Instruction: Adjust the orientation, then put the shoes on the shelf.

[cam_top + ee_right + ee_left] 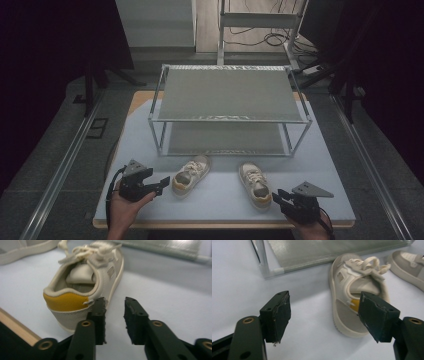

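Note:
Two small cream sneakers with yellow heel patches lie on the pale mat in front of a metal shoe rack. The left shoe points toward the rack. My left gripper stands open just left of its heel, and the heel shows partly behind one jaw. Behind the heel of the right shoe is my right gripper, its jaws a little apart with nothing between them. The heel lies just left of those jaws in the right gripper view.
The two-tier rack fills the middle of the table, both shelves bare. The table's wooden front edge runs close behind the right shoe. Dark floor and rails flank the table.

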Tool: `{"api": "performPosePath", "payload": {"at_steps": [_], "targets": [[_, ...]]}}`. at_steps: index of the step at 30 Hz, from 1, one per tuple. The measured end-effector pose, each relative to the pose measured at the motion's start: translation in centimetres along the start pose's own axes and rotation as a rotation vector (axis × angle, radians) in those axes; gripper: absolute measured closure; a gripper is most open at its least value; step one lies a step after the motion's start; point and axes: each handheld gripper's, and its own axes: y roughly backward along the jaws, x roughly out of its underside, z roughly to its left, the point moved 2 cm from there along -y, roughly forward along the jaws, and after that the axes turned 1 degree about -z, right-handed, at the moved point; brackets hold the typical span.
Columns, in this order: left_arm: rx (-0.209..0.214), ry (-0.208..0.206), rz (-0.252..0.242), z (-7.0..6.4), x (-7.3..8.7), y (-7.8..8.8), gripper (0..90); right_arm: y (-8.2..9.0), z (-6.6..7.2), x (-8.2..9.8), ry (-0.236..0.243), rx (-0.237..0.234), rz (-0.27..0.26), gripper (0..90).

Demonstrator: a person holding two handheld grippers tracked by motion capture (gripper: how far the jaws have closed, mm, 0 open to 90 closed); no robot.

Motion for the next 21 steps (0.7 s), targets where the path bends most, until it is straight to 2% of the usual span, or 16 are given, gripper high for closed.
{"api": "performPosePath", "payload": {"at_steps": [5,13,16,20,21], "targets": [[0.022,-0.010,-0.003,-0.6,0.0,0.1,24.7,0.8,0.3,0.0,-0.007,0.002,-0.054,59.5],[0.053,-0.044,0.017,-1.6,0.0,-0.4,19.0,1.7,1.4,-0.2,-0.025,-0.015,-0.131,33.7],[0.057,-0.061,0.042,-2.2,0.0,-1.0,17.3,1.8,2.1,-0.2,-0.024,-0.022,-0.132,28.1],[0.056,-0.081,0.077,-2.9,0.1,-1.9,15.4,1.5,3.1,-0.3,-0.025,-0.021,-0.105,21.7],[0.053,-0.085,0.092,-3.0,0.1,-2.2,14.6,1.1,3.5,-0.3,-0.024,-0.013,-0.083,19.5]]}}
